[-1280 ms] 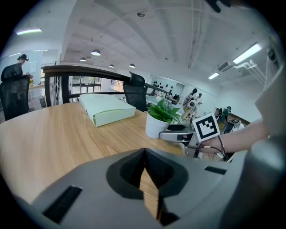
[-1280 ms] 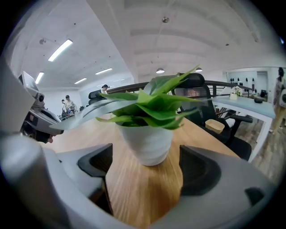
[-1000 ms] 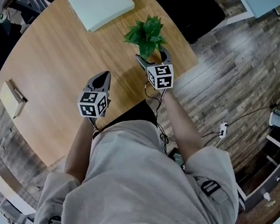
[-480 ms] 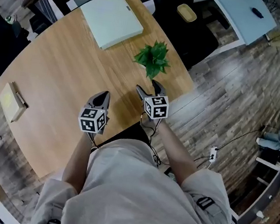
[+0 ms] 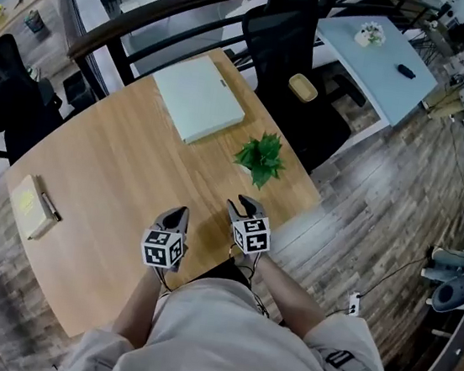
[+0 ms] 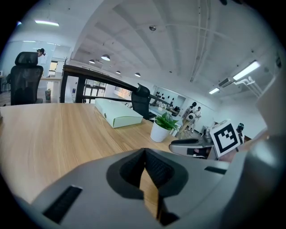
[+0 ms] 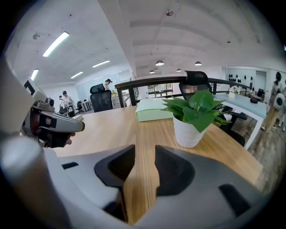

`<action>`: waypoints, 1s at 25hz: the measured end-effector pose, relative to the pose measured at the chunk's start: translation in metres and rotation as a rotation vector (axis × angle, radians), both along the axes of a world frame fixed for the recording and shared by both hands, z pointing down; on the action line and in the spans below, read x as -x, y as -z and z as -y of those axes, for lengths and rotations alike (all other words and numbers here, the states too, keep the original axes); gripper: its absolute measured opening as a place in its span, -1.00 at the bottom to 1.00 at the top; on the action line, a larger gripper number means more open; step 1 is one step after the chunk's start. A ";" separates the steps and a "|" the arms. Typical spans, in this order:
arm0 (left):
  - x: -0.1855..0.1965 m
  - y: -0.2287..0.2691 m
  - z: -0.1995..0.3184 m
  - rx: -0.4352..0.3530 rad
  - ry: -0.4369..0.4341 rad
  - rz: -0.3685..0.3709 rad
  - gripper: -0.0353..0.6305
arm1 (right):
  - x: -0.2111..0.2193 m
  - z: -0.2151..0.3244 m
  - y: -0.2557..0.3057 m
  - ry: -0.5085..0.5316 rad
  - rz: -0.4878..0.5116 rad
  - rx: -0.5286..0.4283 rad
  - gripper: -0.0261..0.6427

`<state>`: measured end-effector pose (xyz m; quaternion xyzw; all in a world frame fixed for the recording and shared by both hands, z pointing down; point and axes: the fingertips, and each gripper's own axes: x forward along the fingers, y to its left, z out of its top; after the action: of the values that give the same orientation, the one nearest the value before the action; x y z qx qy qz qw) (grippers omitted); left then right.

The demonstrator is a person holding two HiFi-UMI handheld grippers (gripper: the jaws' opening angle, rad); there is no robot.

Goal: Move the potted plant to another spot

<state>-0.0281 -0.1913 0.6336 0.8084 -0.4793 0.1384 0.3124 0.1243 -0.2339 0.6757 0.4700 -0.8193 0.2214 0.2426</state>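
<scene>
Right gripper view: potted plant (image 7: 190, 127) stands free; my right gripper (image 7: 144, 152), jaws just narrowing, holds nothing. Retreat straight, avoiding leaves.

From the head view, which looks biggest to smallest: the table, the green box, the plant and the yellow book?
table
green box
potted plant and yellow book: these look about alike

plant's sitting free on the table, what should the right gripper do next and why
Probably reopen the right gripper wide and ease it toward the white pot, if the plant still needs moving. Its jaws have just been closing on nothing and leave a gap narrower than the pot, which stands upright ahead, slightly to the right, untouched.
</scene>
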 end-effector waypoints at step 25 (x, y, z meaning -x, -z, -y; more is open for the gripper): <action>0.086 0.050 -0.052 -0.148 0.070 -0.071 -0.86 | 0.112 -0.052 0.078 0.002 0.078 -0.167 -0.91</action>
<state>-0.1138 -0.1392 0.5835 0.8163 -0.5049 0.0629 0.2735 0.0124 -0.1823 0.5982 0.4786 -0.8442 0.1704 0.1708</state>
